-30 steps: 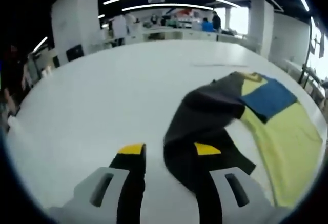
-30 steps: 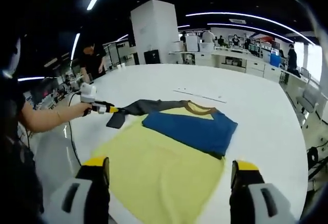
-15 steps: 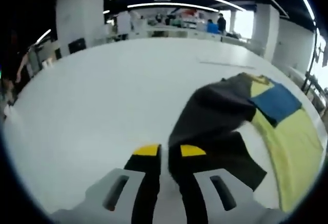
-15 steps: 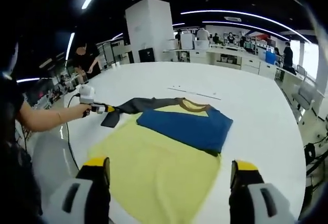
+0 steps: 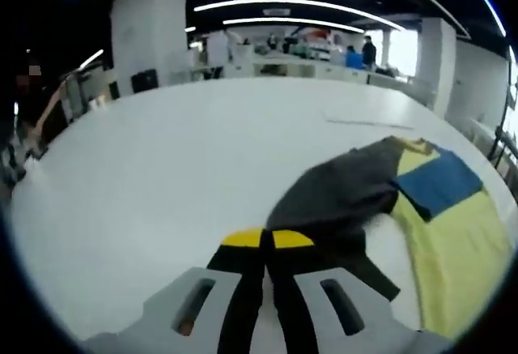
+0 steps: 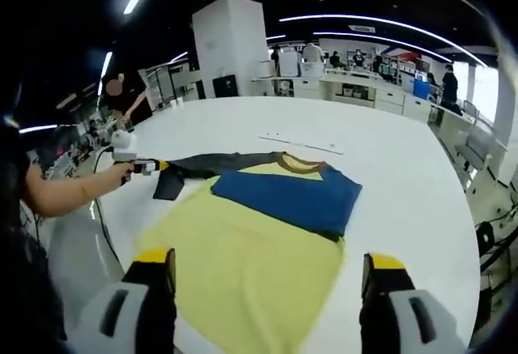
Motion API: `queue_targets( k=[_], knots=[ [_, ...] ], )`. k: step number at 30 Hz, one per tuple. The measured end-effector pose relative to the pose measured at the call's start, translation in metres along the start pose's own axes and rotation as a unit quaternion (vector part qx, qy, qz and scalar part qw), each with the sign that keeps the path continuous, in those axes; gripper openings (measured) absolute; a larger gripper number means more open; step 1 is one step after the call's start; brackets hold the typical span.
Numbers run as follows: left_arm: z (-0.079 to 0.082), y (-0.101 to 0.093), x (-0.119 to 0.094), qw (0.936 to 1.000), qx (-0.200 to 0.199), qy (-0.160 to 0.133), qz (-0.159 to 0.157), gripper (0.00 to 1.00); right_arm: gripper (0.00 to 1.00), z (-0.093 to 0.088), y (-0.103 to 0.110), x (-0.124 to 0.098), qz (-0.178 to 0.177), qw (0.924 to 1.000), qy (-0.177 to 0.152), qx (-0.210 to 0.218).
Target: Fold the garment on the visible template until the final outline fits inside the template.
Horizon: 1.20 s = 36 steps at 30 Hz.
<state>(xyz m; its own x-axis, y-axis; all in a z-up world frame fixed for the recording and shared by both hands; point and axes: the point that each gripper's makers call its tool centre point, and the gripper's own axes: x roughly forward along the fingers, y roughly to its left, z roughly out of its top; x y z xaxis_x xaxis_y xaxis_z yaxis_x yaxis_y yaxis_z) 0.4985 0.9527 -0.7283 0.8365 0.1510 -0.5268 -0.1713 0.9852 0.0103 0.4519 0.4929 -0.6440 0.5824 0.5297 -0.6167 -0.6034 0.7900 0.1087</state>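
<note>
No text, label, brand, number or sign is being made out in either view; nothing readable is being shown on the garment, the table or the far background.

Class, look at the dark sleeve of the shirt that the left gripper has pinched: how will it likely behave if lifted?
Likely floppy: the dark sleeve lies stretched and creased from the left gripper. It should drape rather than hold shape. Probably light, since the garment's yellow body lies thin and flat on the white table.
</note>
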Motion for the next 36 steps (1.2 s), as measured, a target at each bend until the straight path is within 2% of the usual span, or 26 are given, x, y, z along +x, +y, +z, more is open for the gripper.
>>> queue_targets(
  k=[5, 8, 18, 27, 34, 36],
  knots=[
    [-0.008, -0.006, -0.003, 0.9999, 0.007, 0.010, 0.000, 0.00, 0.95, 0.002, 0.000, -0.001, 0.000, 1.0000, -0.006, 0.005],
    [-0.011, 0.002, 0.003, 0.9999, 0.001, 0.016, 0.001, 0.00, 0.95, 0.005, 0.002, -0.002, 0.002, 0.9999, -0.010, 0.004],
    [-0.005, -0.003, 0.002, 0.9998, -0.002, 0.017, -0.005, 0.00, 0.98, 0.006, 0.001, -0.005, 0.000, 0.9999, -0.016, 0.006],
    [0.023, -0.017, 0.002, 0.9996, -0.012, -0.009, -0.023, 0.00, 0.99, 0.001, 0.003, -0.007, 0.001, 1.0000, -0.009, 0.003],
    [0.045, -0.040, 0.002, 0.9984, -0.011, -0.029, -0.047, 0.00, 0.98, -0.006, 0.003, -0.010, -0.005, 1.0000, 0.001, 0.003],
    [0.051, -0.052, 0.003, 0.9975, 0.003, -0.034, -0.061, 0.00, 0.98, -0.009, 0.002, -0.010, -0.007, 1.0000, 0.004, 0.001]
  ],
)
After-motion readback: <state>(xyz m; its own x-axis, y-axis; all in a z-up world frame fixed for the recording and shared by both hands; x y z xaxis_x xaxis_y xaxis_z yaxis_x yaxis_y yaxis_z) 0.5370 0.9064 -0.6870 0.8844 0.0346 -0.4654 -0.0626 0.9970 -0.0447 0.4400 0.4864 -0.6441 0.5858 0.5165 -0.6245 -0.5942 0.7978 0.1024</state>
